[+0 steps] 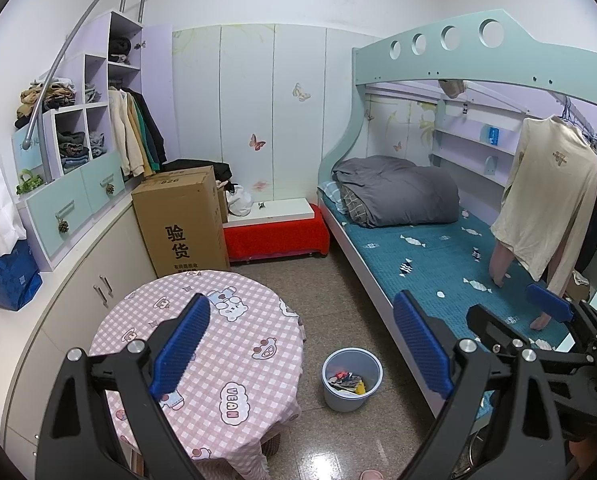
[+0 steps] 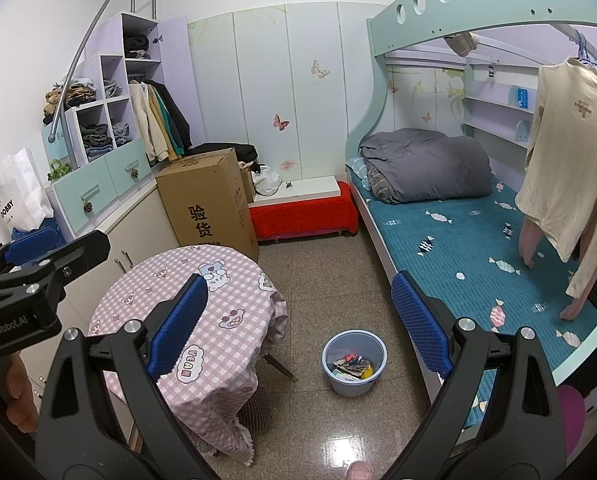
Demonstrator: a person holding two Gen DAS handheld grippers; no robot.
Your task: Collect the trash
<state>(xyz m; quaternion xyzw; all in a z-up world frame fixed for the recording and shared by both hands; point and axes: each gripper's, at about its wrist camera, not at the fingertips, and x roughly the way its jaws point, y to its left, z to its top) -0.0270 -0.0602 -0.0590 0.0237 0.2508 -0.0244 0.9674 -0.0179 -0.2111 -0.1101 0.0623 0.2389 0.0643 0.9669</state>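
A light blue trash bin (image 1: 351, 380) stands on the tiled floor between the round table and the bed; it holds several scraps of trash (image 1: 347, 382). It also shows in the right wrist view (image 2: 353, 362). My left gripper (image 1: 298, 344) is open and empty, held high above the table edge and floor. My right gripper (image 2: 296, 328) is open and empty, also held high above the floor. The right gripper shows at the right edge of the left wrist view (image 1: 548, 304); the left gripper shows at the left edge of the right wrist view (image 2: 34, 250).
A round table (image 1: 218, 344) with a pink checked cloth stands at the left. A bunk bed (image 1: 458, 272) with a teal sheet runs along the right. A cardboard box (image 1: 182, 220), a red bench (image 1: 276, 236) and cabinets (image 1: 74, 280) line the back and left.
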